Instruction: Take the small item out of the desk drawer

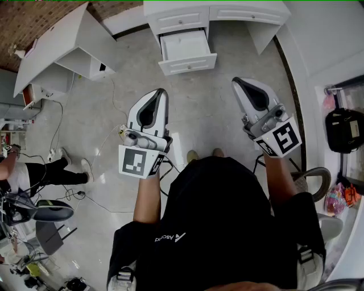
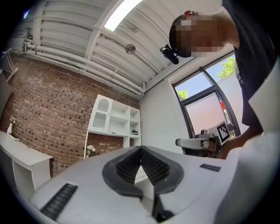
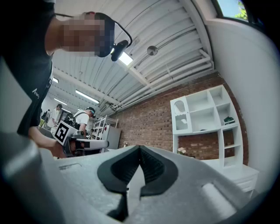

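Observation:
The white desk (image 1: pixel 170 8) stands at the far end of the floor with one drawer (image 1: pixel 187 52) pulled open. Its inside looks white, and I can make out no small item in it. The person holds both grippers up in front of the body, well short of the drawer. In the head view my left gripper (image 1: pixel 162 92) and my right gripper (image 1: pixel 235 82) both point toward the desk. Each has its jaws closed tip to tip with nothing between them, as the left gripper (image 2: pixel 141 149) and right gripper (image 3: pixel 140 148) show in their own views.
A second white table (image 1: pixel 62 45) stands at the left, with cables (image 1: pixel 108 142) trailing over the floor. Another person (image 1: pixel 34 170) is at the left edge. A black bag (image 1: pixel 344 129) hangs at the right. A white shelf unit (image 2: pixel 114 121) stands against a brick wall.

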Tool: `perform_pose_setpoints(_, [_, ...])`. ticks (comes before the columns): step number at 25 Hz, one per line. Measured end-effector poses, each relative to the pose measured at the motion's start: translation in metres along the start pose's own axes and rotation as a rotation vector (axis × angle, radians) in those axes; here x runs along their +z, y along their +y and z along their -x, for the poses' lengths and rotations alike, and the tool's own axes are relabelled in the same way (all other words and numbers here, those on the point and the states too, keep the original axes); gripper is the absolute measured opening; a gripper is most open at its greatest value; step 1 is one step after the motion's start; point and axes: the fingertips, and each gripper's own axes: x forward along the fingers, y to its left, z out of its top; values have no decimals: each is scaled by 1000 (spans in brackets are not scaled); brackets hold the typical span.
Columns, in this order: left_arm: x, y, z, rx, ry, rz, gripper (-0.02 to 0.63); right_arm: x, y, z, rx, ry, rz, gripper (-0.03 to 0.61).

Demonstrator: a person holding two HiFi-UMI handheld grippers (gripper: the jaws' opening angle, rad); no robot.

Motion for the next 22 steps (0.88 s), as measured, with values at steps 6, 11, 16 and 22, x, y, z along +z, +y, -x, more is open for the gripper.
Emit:
perform_pose_setpoints(6, [-6,18,6,0,0,9,-2,-8,7,-20,3,9,8,2])
perform_pose_setpoints(11, [-9,35,11,-4,-2,18,-2,-14,12,-35,-12,16,3,2])
perform_pose_setpoints(16, [-11,55,18,-16,1,25,-2,-20,20,-52,-23,28,-4,2])
perform_pose_setpoints(22, [-15,80,20,-44,-12,37,-2,-32,30,-72,-37,45,-10,2])
